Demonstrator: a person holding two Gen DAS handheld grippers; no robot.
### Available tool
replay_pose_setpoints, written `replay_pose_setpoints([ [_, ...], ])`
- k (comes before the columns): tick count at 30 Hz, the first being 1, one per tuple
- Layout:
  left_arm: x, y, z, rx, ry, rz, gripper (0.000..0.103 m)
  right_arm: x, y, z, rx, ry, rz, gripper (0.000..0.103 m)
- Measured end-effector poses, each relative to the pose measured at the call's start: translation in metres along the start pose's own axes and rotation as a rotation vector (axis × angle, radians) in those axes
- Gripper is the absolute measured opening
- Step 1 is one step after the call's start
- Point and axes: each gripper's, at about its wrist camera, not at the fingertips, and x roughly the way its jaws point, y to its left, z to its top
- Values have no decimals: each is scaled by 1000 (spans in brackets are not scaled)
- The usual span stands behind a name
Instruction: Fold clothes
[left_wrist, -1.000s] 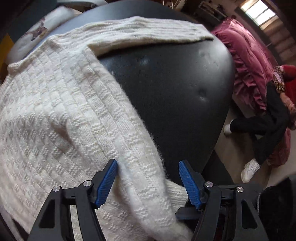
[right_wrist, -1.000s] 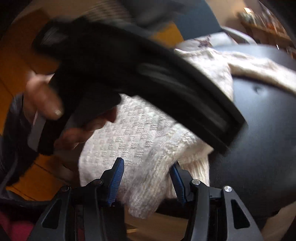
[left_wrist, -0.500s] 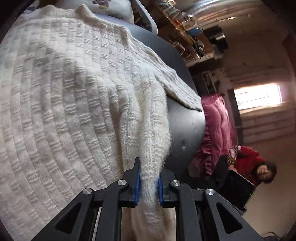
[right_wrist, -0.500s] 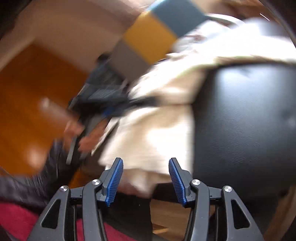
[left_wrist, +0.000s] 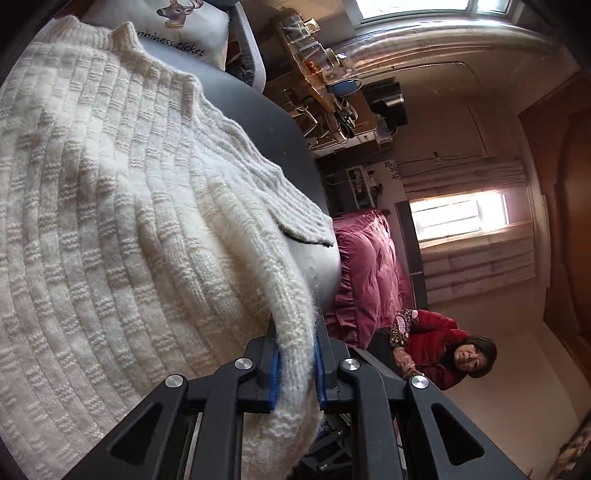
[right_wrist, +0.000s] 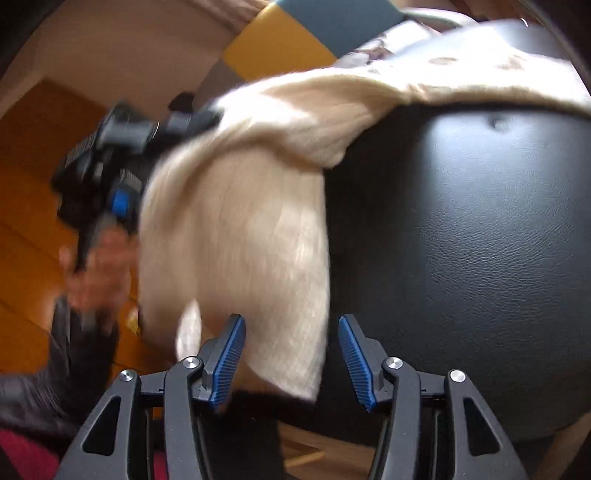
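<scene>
A cream knitted sweater (left_wrist: 110, 221) lies over a round black padded surface (left_wrist: 258, 122). My left gripper (left_wrist: 295, 363) is shut on a fold of the sweater's edge, and the knit bulges out between its blue pads. In the right wrist view the sweater (right_wrist: 240, 240) hangs off the left side of the black surface (right_wrist: 461, 240), blurred by motion. My right gripper (right_wrist: 291, 354) is open, and the sweater's lower corner hangs between its fingers without being pinched. The left gripper (right_wrist: 118, 177) shows there too, held by a hand (right_wrist: 96, 266).
A cushion with a deer print (left_wrist: 184, 26) sits beyond the sweater. A pink ruffled bed (left_wrist: 369, 266), a cluttered desk (left_wrist: 332, 92) and a seated person in red (left_wrist: 439, 350) lie past the surface. Orange wooden floor (right_wrist: 29, 166) is at the left.
My left gripper has shut on the sweater's edge and swung round with it, lifting the fold. My right gripper stayed open while the sweater's corner shifted between its fingers.
</scene>
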Motion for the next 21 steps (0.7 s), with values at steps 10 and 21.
replay_pose_setpoints([
  [10, 38, -41, 12, 27, 47, -57, 13, -7, 14, -13, -135, -11, -143, 54],
  [21, 33, -26, -1, 127, 19, 242, 13, -16, -40, -13, 129, 67, 69, 50],
])
